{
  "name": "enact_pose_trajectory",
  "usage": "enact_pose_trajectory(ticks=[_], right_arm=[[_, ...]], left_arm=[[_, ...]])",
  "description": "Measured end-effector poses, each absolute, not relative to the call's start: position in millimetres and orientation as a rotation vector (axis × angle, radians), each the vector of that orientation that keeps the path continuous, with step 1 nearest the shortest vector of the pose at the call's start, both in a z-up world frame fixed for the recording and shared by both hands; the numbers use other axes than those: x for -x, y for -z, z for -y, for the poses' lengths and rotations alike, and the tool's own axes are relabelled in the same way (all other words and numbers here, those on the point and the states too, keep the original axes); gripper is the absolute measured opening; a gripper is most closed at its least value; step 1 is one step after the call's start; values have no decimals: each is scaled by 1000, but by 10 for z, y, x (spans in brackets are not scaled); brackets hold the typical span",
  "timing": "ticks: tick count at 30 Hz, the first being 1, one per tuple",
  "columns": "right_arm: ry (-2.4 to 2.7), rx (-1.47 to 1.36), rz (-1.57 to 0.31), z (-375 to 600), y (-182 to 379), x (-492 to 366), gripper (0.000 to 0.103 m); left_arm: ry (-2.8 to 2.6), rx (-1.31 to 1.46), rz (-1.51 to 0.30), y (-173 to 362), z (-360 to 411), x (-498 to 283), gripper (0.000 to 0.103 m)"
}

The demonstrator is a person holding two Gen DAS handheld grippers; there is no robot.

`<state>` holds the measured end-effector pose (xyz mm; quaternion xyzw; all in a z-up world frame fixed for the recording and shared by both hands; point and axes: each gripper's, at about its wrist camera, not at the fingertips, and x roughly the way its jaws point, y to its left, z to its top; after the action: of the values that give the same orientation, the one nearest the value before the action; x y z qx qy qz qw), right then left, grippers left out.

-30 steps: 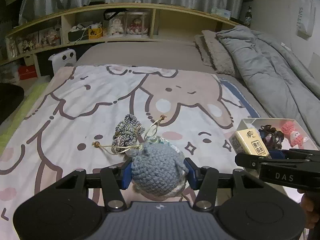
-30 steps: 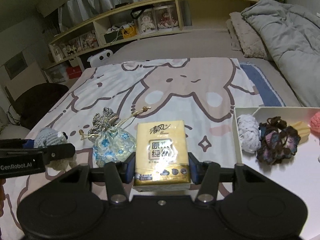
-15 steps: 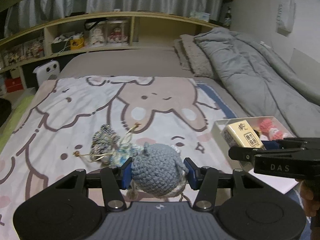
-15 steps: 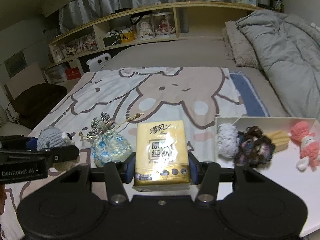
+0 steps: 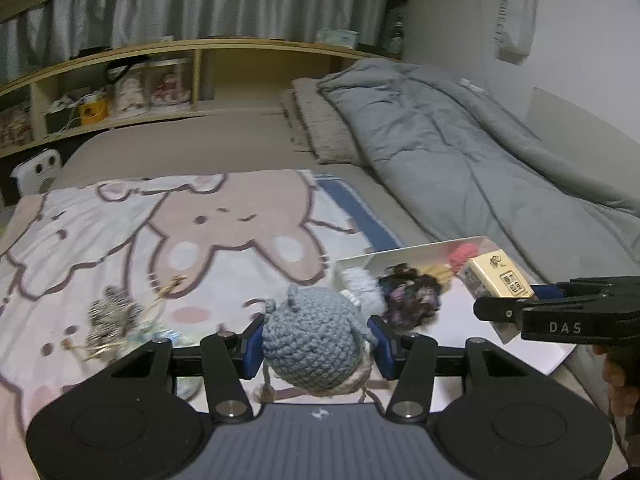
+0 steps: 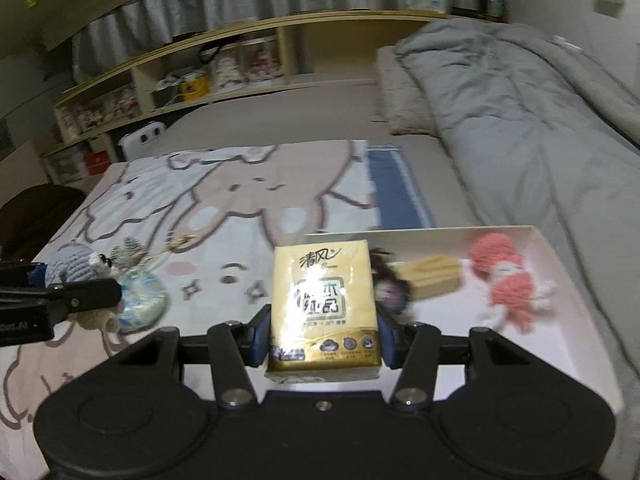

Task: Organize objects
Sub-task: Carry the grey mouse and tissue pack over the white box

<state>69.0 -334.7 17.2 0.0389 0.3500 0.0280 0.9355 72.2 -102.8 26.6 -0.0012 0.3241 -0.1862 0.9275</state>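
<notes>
My left gripper [image 5: 316, 340] is shut on a grey crocheted toy [image 5: 314, 342], held above the bed's cartoon blanket near the left edge of a white tray [image 5: 520, 344]. My right gripper [image 6: 324, 338] is shut on a yellow tissue pack [image 6: 324, 304], hanging over the tray's [image 6: 536, 232] near left part. In the tray lie a pink crocheted doll [image 6: 506, 284], a yellow block [image 6: 434, 276], a dark scrunchie [image 5: 408, 298] and a white fluffy ball [image 5: 360, 284]. The right gripper with its pack [image 5: 498, 280] shows at the left wrist view's right edge.
A blue-patterned drawstring pouch [image 6: 140, 300] with tassels [image 5: 112, 316] lies on the blanket left of the tray. A grey duvet [image 5: 460, 152] covers the bed's right side. Cluttered wooden shelves [image 5: 160, 80] run along the head of the bed. A hand [image 5: 618, 376] holds the right gripper.
Both grippers have moved right toward the tray, each still holding its object. The tissue pack is now over the tray, and the pink doll has come fully into the right wrist view.
</notes>
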Motion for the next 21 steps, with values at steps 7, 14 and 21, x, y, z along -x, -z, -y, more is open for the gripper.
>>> enact_pose_trajectory(ticks=[7, 14, 21], right_arm=[[0, -109, -716, 3907, -178, -617, 53], [36, -137, -725, 4381, -128, -555, 53], [74, -120, -746, 4745, -11, -511, 53]], left_arm=[[443, -2, -662, -248, 1554, -788, 53], [505, -2, -663, -210, 2036, -835, 53], [569, 14, -665, -144, 2485, -873, 53]])
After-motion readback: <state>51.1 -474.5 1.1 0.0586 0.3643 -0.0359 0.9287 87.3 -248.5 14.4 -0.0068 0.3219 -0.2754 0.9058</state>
